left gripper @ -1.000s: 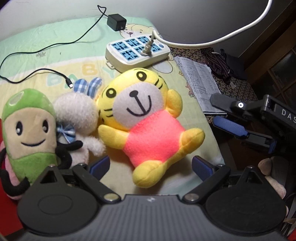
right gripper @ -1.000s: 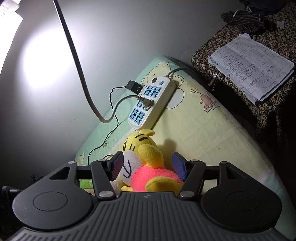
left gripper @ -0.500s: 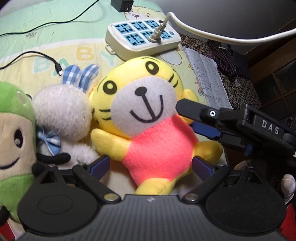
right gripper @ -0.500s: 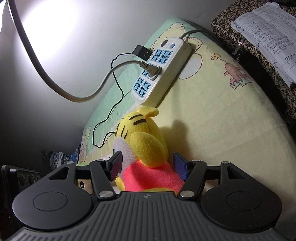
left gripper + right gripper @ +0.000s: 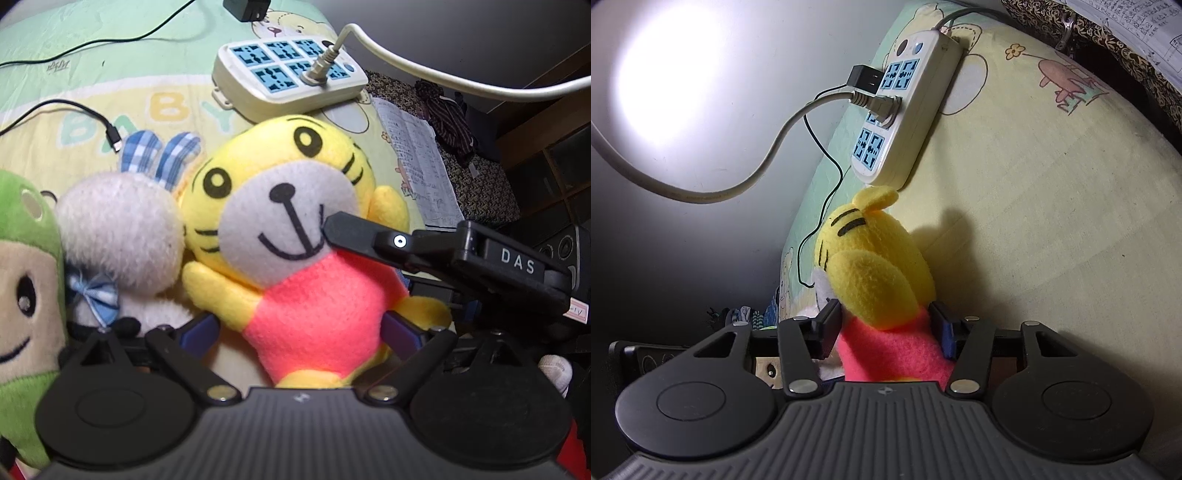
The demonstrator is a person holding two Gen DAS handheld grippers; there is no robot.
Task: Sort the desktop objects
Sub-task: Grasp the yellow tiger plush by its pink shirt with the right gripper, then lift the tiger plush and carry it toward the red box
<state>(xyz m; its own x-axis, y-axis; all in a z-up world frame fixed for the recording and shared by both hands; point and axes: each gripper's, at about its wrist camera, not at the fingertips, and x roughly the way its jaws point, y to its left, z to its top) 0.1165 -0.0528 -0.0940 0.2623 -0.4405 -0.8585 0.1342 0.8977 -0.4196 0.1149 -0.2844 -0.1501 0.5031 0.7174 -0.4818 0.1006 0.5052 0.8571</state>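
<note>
While both tongs frame it, the yellow plush tiger in a pink shirt [image 5: 295, 236] lies on the pastel cartoon-print bed sheet [image 5: 1052, 221].
The right tongs [image 5: 886, 325] press the tiger's neck on both sides; the left tongs [image 5: 301, 332] stand wide around its body. A white plush rabbit with blue checked ears [image 5: 122, 236] lies beside it, a white power strip [image 5: 288, 77] beyond.

Yellow tiger plush [image 5: 295, 236] (pink shirt) face-up on bedsheet [image 5: 155, 88].
</note>
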